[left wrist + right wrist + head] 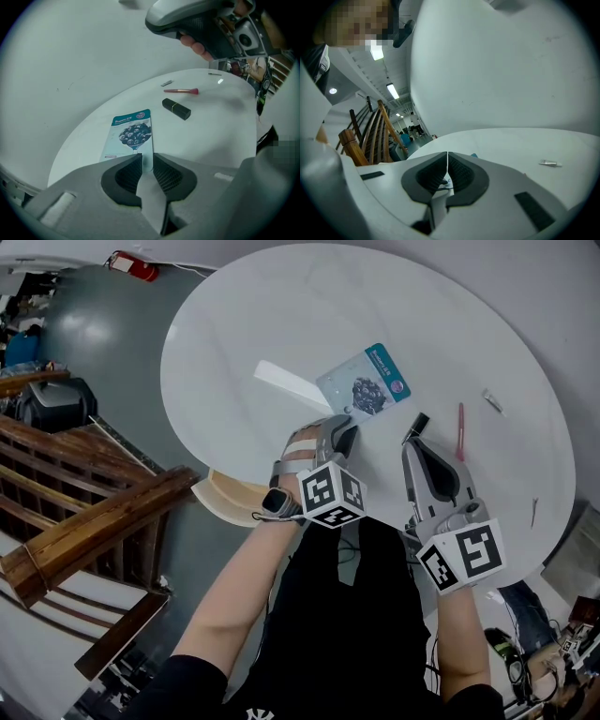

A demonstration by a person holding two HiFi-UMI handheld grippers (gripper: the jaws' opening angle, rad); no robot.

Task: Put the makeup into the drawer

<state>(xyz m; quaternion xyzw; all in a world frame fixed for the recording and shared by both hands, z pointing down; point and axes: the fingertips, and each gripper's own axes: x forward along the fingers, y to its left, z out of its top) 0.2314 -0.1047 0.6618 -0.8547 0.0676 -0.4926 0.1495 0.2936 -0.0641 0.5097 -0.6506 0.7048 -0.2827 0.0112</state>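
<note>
Round white table (pixel 234 315), makeup lying spread on top. Teal rectangular sachet printed with blueberries (pixel 366 385) is lying flat near the table's middle, not in the pale wooden drawer (pixel 230 495), which is jutting open beyond the table's near-left edge. Left gripper (pixel 147 161) is pointing steeply down at the sachet's near edge; its jaws are standing narrowly parted with that edge showing in the gap, pads not pressing on it. Right gripper (pixel 447 161) is hovering beside it, jaws clenched tip to tip on nothing. Black lipstick tube (pixel 176 108) is lying just ahead of the right gripper, with a slim pink pencil (pixel 182 91) beyond it.
</note>
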